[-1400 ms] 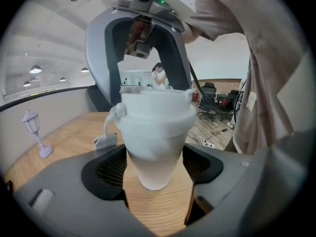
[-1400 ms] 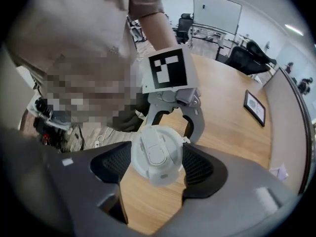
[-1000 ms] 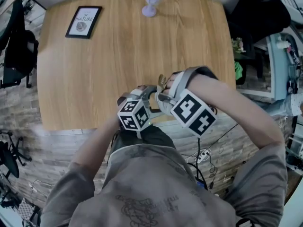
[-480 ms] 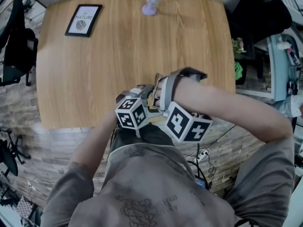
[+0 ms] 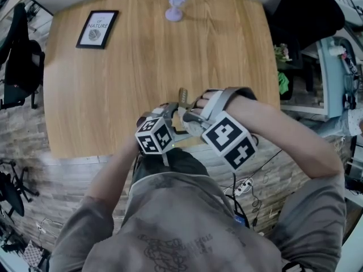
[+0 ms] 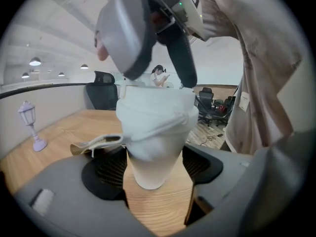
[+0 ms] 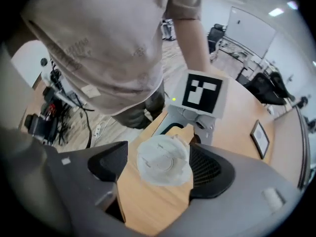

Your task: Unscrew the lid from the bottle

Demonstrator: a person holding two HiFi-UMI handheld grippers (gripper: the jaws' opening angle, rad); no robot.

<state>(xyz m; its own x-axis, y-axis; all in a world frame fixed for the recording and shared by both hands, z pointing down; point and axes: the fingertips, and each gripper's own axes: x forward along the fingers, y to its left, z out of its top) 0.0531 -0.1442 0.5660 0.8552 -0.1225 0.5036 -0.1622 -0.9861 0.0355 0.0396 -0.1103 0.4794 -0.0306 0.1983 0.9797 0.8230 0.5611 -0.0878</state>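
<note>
In the left gripper view, the left tool was clamped on the lower body of the white bottle. Its dark pads pressed against both sides at the frame's centre, with the wooden bench showing beneath. A tan woven strap stuck out to the bottle's left, and a lavender lamp figurine stood at far left. In the right gripper view, the right tool looked down on the lid, which sat between its jaws at the frame's centre. The jaws had just been opening and stood wide, with bare bench visible between the left pad and the lid. In the head view, both tools met at lower centre, over the bench's near edge, hiding the bottle. A framed picture lay at upper left.
</note>
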